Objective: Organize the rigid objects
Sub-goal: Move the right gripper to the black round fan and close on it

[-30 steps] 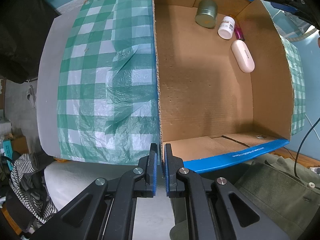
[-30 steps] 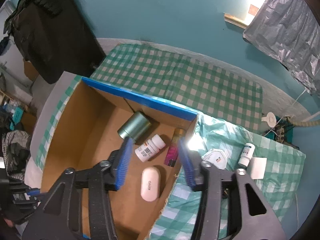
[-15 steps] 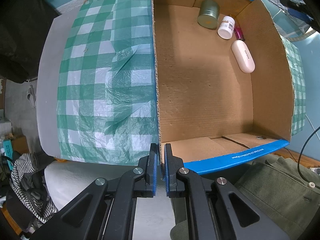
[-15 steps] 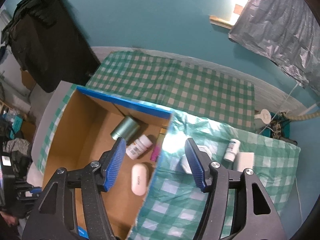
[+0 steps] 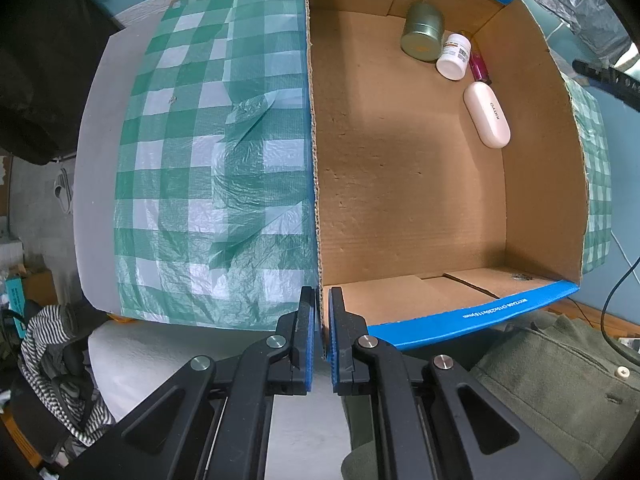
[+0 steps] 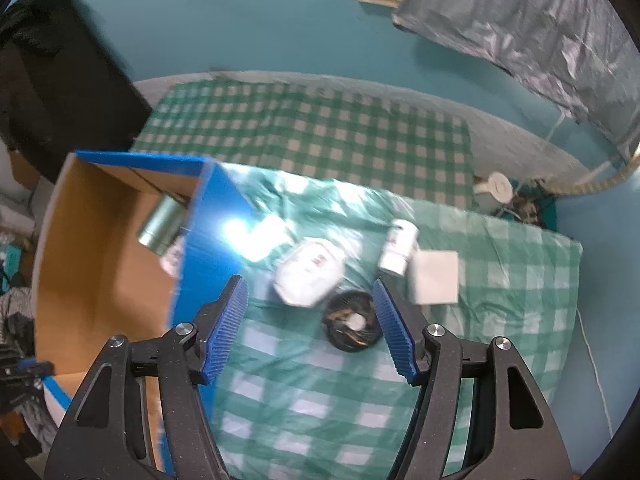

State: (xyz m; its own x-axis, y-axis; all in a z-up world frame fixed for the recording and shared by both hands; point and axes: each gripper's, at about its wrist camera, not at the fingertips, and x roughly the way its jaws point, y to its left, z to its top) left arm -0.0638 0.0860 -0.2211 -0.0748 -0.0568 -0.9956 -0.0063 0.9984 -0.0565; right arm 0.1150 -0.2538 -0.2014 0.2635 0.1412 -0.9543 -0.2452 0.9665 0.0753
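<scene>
Box: the cardboard box (image 5: 404, 184) is our landmark. It sits on the green checked cloth (image 5: 208, 168).
Left gripper: our left gripper (image 5: 322, 320) is pinched tight on the box's near corner wall. We keep it there so the box does not slide.
Right gripper: our right gripper (image 6: 310, 324) has its 2 blue pads wide apart and holds nothing. It hangs just outside the box's blue side.
Already in the box: 4 things lie in the far corner, a green tin (image 5: 422, 32), a white bottle (image 5: 454, 56), a pink tube (image 5: 479, 67) and a white case (image 5: 487, 115).
Left to pack: 4 things lie outside the box on the cloth, a round white thing (image 6: 310, 278), a small black fan (image 6: 352, 326), a small white bottle (image 6: 398, 246) and a white square block (image 6: 434, 277).
Step now: we think we go for the black fan, since it lies between the open pads.
How to do it well: we come straight down, put 1 pad on each side of the fan, and squeeze slowly. The round white thing lies just beside it, so we try not to bump it.
Watch out: this view is blurry, so we slow down before we close.
</scene>
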